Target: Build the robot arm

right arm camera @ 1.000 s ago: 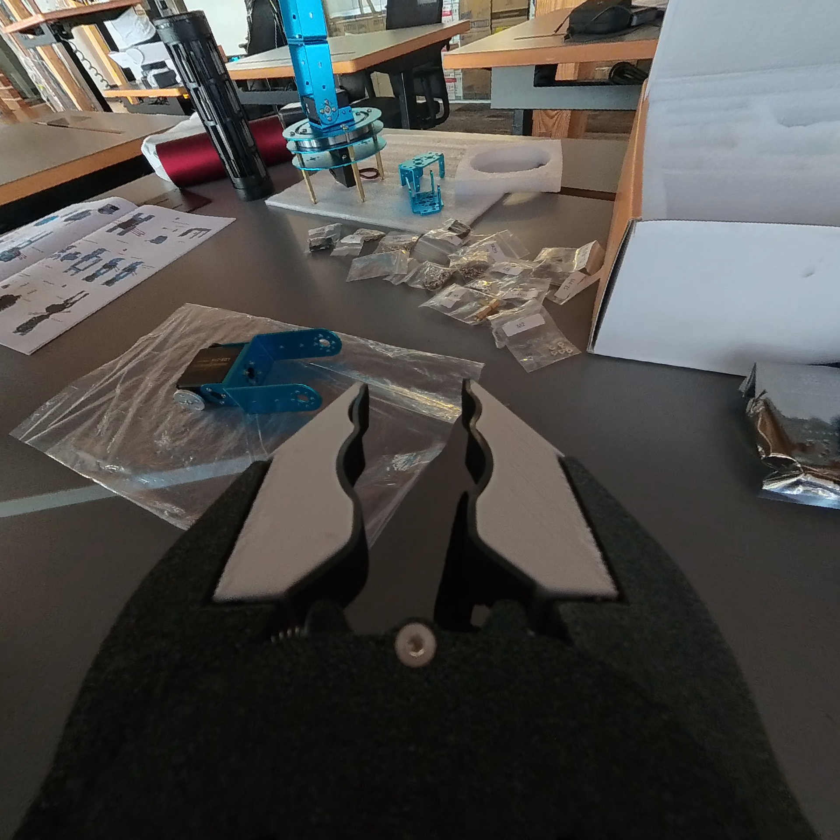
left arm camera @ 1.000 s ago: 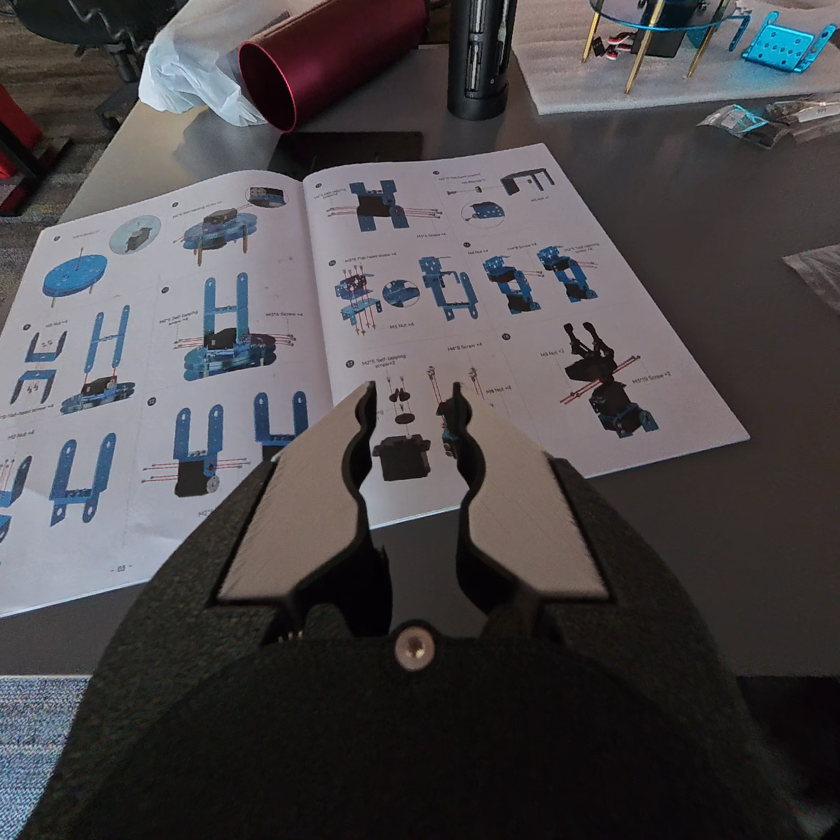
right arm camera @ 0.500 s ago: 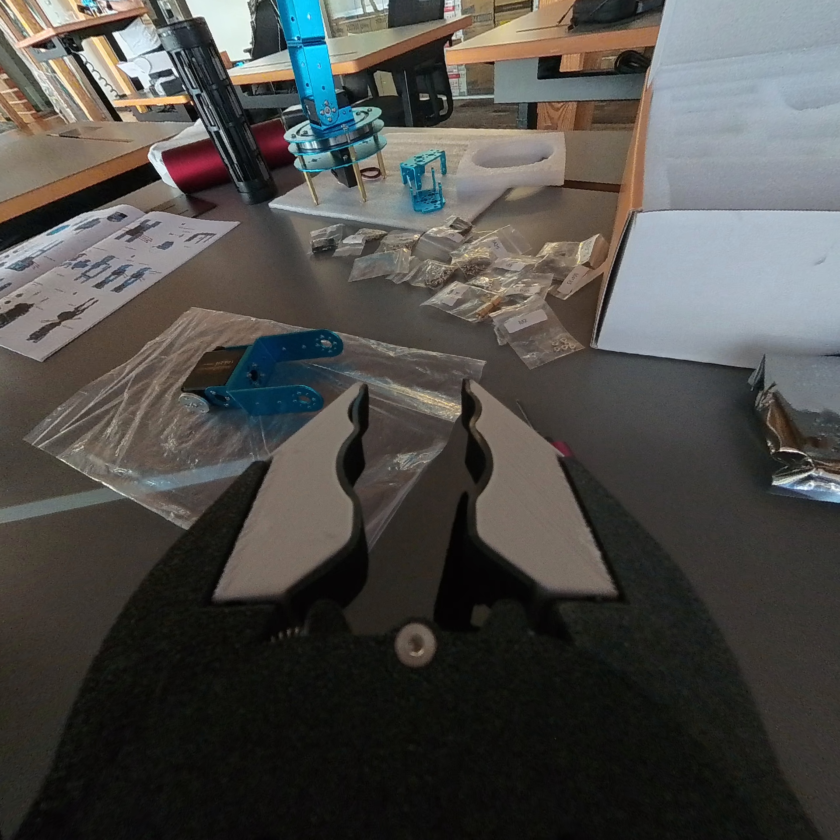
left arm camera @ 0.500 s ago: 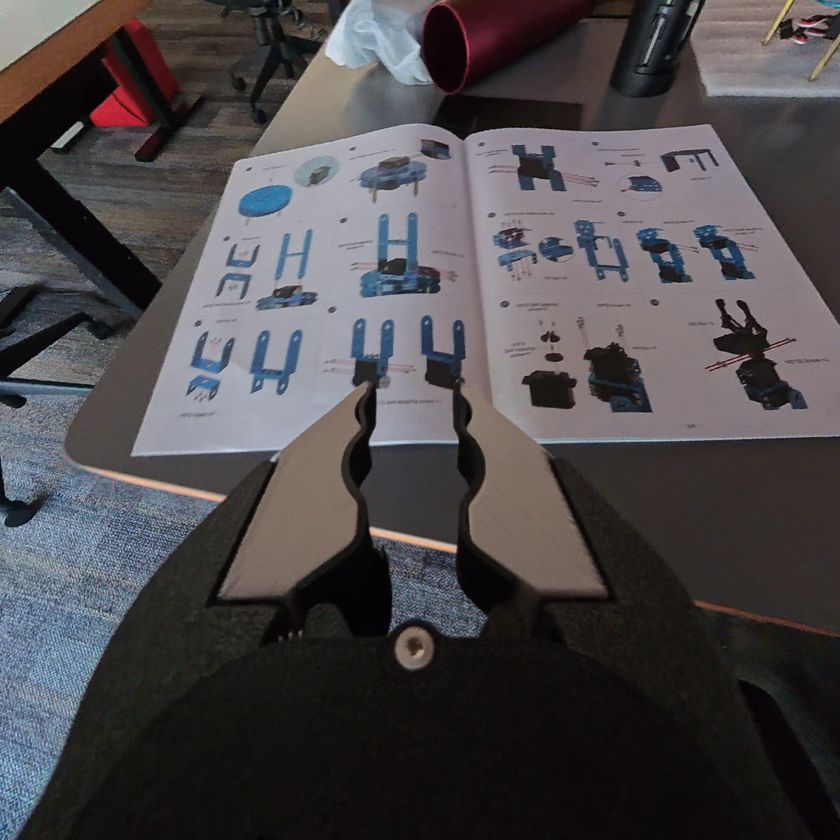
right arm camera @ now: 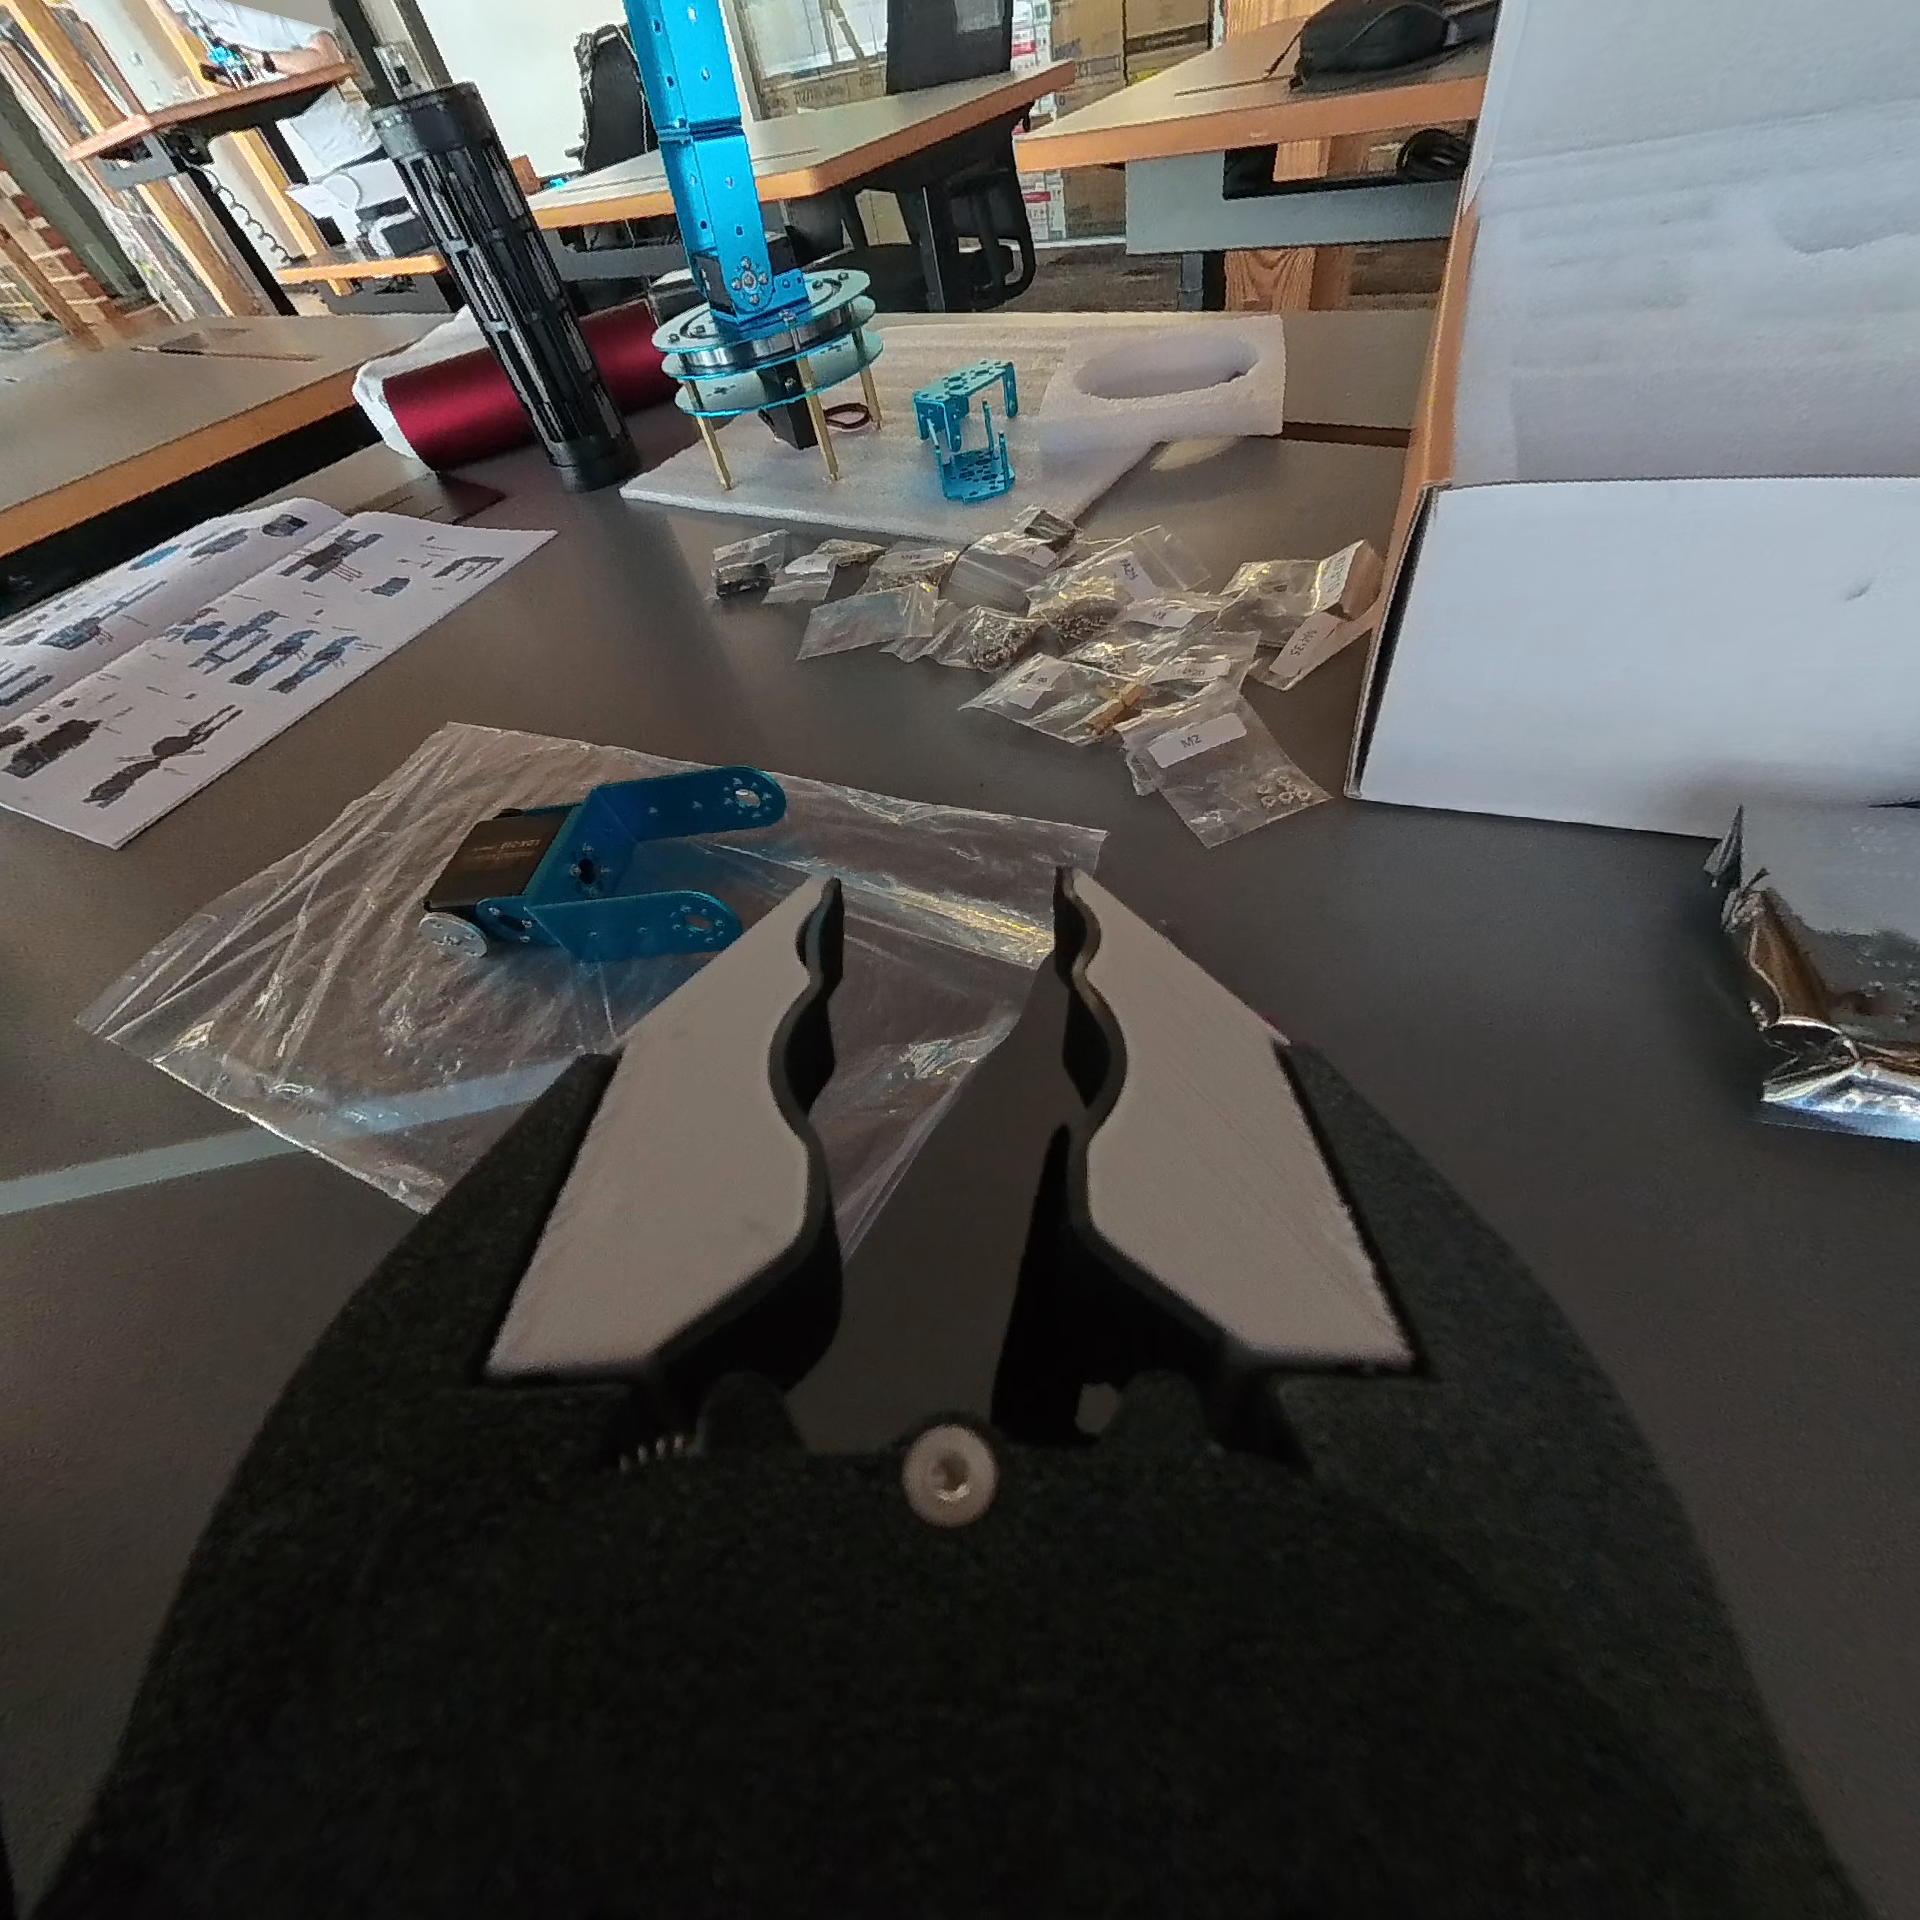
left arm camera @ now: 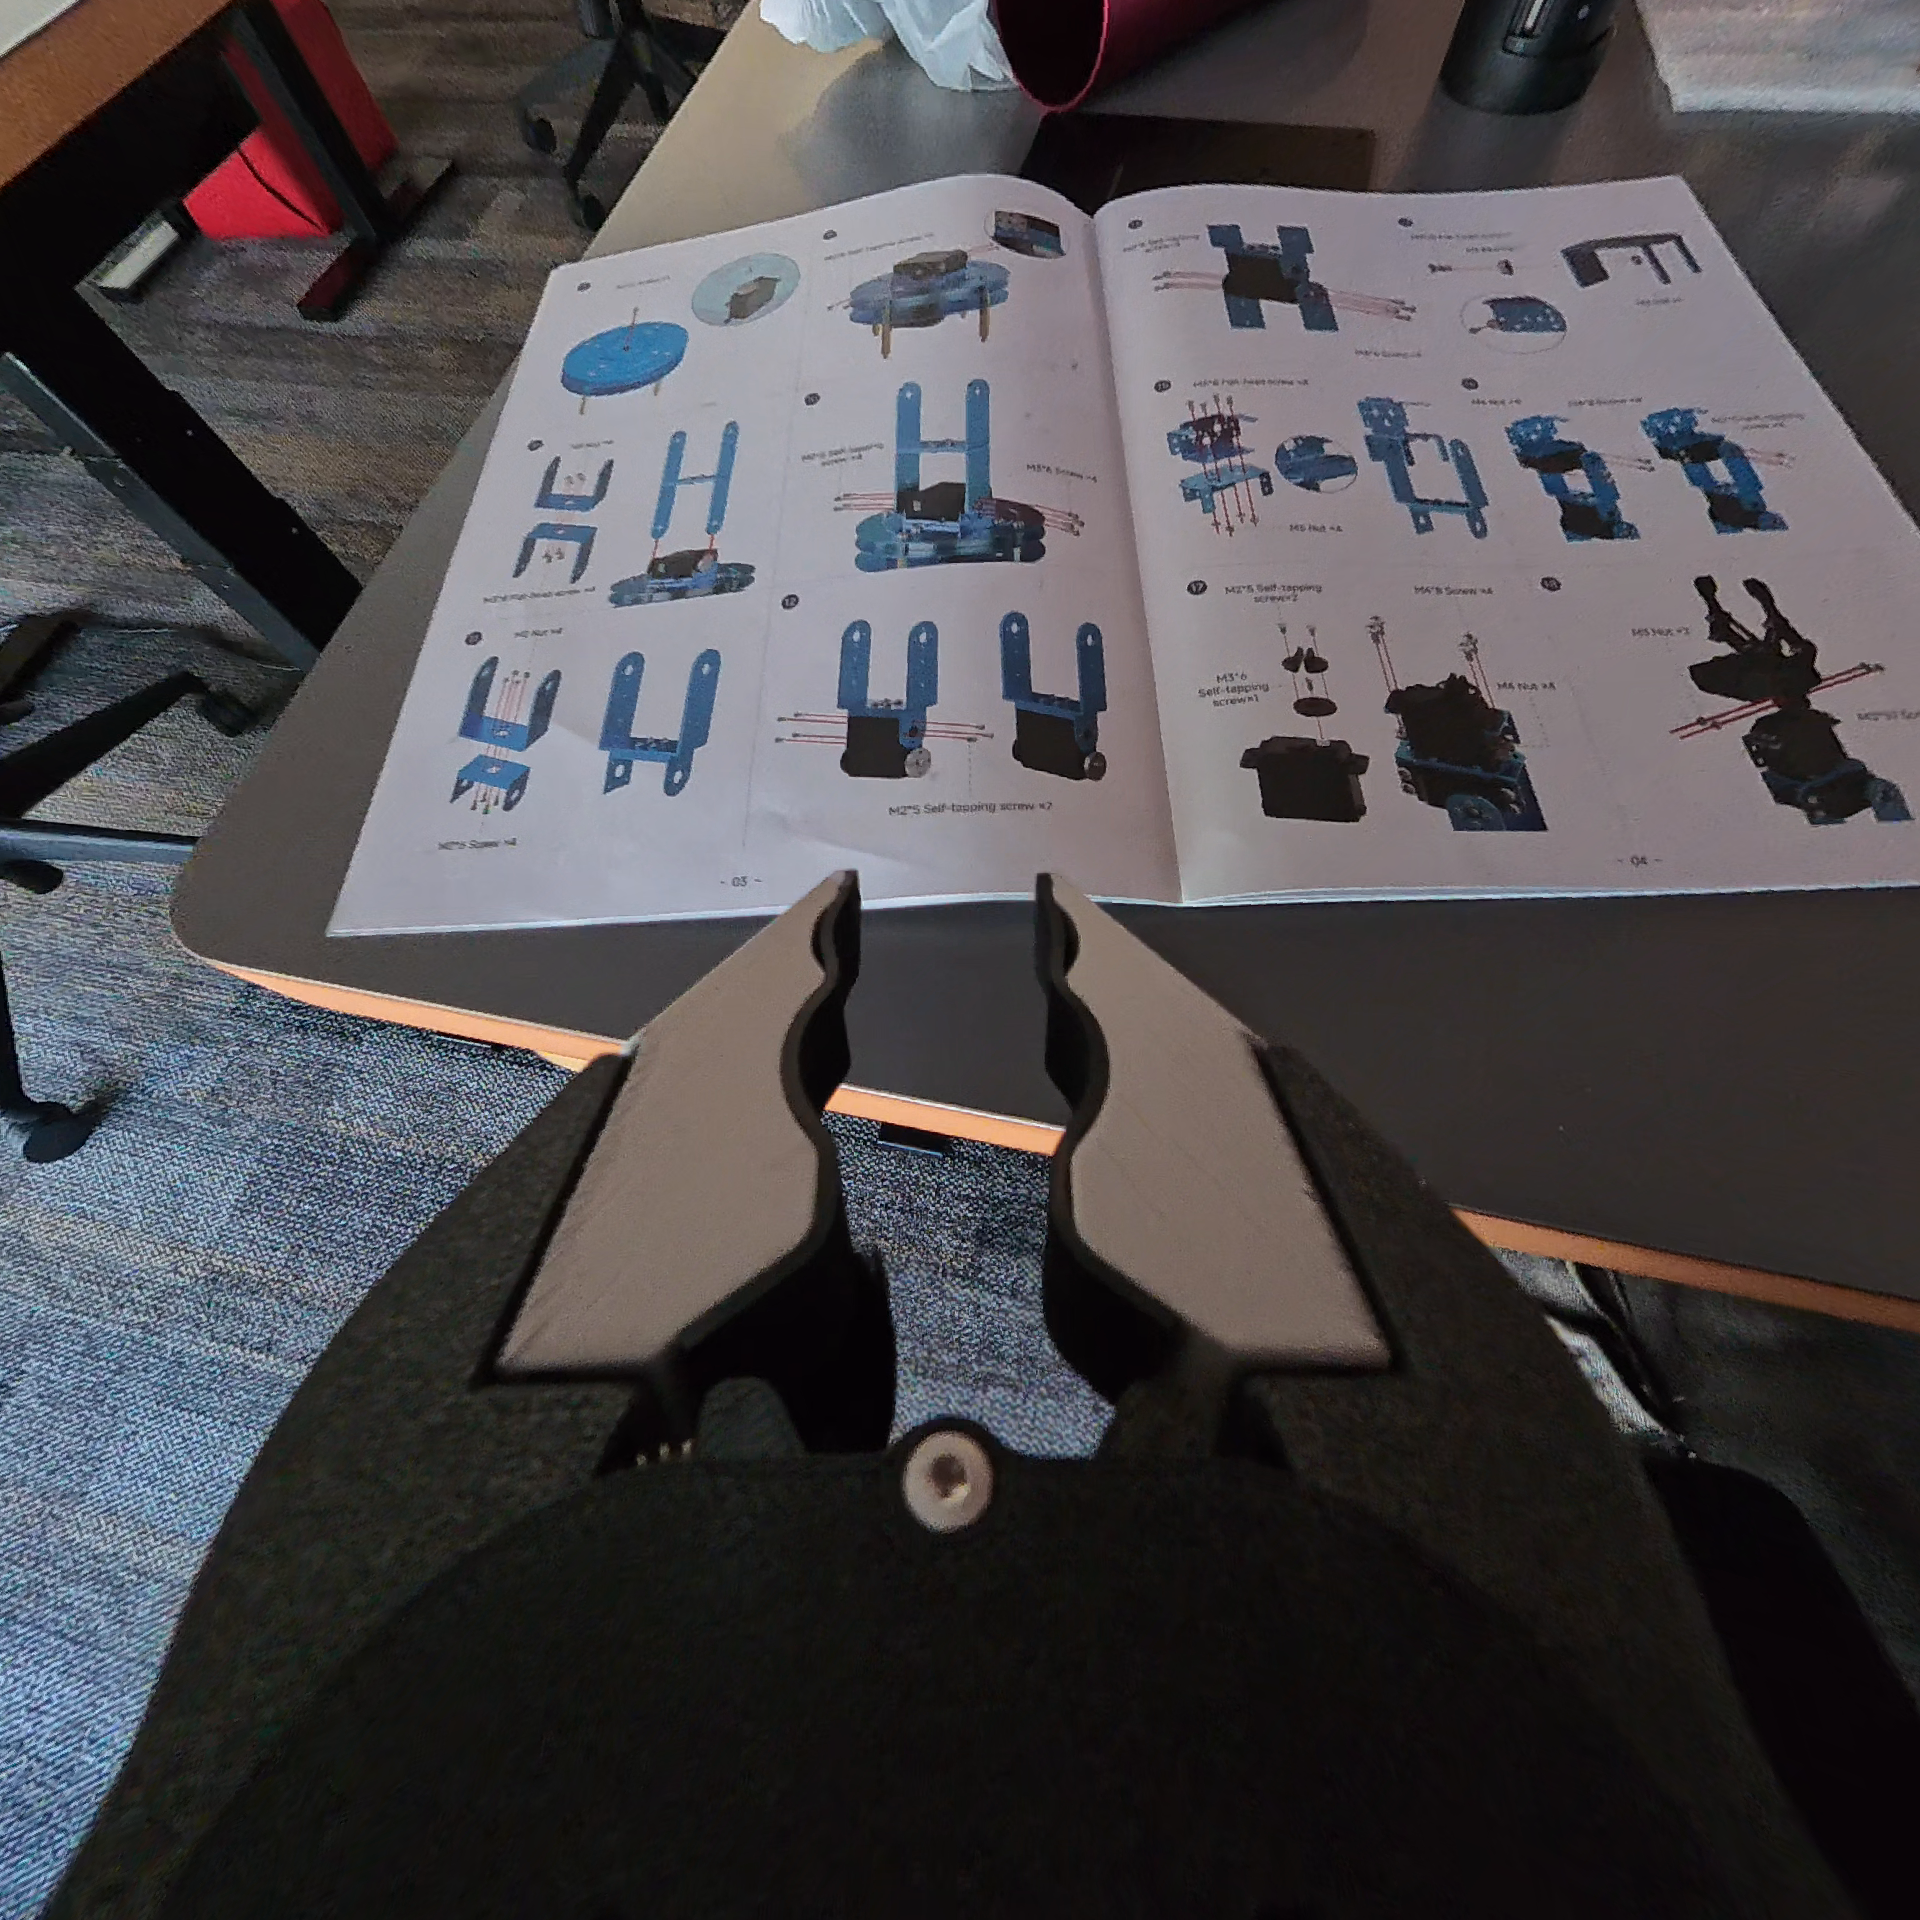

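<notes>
My left gripper (left arm camera: 948, 896) is open and empty, held off the table's near edge, its tips just short of an open instruction booklet (left arm camera: 1091, 520) that lies flat on the dark table (left arm camera: 1455, 1039). My right gripper (right arm camera: 943, 896) is open and empty, low over the table (right arm camera: 1455, 1039), at the right edge of a clear plastic bag (right arm camera: 343, 1008). A blue metal bracket with a black servo (right arm camera: 603, 878) lies on that bag, just left of the fingertips. The booklet also shows in the right wrist view (right arm camera: 208, 644).
Several small bags of screws (right arm camera: 1091, 644) lie beyond. A blue round-base assembly (right arm camera: 758, 343), a small blue bracket (right arm camera: 966, 431) and white foam (right arm camera: 1164, 390) stand at the back. A white box (right arm camera: 1662, 655) is right, a foil bag (right arm camera: 1829, 1018) nearer. A red tube (left arm camera: 1081, 42) and black cylinder (right arm camera: 499, 281) lie behind the booklet. One gripper's finger ends stand about 65 cm off the other's.
My left gripper has drawn back and to the left, from over the booklet to beyond the table's near edge. My right gripper has barely moved. Both stay open.
</notes>
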`<action>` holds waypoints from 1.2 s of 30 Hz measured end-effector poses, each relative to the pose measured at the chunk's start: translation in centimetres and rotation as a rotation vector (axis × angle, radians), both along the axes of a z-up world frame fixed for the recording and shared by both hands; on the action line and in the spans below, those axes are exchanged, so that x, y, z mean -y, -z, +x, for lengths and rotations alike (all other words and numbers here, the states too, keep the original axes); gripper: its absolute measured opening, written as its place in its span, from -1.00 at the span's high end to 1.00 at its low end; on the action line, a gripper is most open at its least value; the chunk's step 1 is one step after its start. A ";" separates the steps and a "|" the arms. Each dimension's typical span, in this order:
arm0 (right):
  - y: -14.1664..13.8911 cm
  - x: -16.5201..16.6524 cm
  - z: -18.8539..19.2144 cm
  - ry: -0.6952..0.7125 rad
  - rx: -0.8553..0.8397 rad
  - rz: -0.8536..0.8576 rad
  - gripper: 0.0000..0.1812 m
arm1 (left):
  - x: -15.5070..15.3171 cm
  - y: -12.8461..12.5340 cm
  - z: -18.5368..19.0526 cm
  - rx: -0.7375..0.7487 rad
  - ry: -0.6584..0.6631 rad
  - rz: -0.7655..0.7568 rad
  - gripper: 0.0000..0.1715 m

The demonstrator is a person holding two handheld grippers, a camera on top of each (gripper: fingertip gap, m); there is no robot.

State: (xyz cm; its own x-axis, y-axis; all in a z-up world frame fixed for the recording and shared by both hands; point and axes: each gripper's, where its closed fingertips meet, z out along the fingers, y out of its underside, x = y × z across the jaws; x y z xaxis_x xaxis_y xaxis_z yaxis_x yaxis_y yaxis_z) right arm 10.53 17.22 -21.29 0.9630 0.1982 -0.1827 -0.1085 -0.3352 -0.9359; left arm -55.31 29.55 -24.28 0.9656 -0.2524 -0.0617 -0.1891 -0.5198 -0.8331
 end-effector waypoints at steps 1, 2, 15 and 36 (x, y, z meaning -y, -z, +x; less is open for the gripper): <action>0.0 0.0 0.0 0.000 0.000 0.000 0.56 | 0.1 0.2 0.0 -0.004 0.001 -0.006 0.62; 0.0 0.0 0.0 0.001 0.001 0.000 0.56 | 0.1 0.5 -0.1 -0.008 -0.001 -0.012 0.62; 0.0 0.0 0.0 -0.001 0.002 0.001 0.56 | 0.8 1.0 -1.0 -0.008 -0.018 -0.022 0.63; 0.6 -0.1 -0.6 -0.031 0.015 -0.034 0.56 | -2.4 -0.9 -1.5 -0.164 0.013 -0.031 0.57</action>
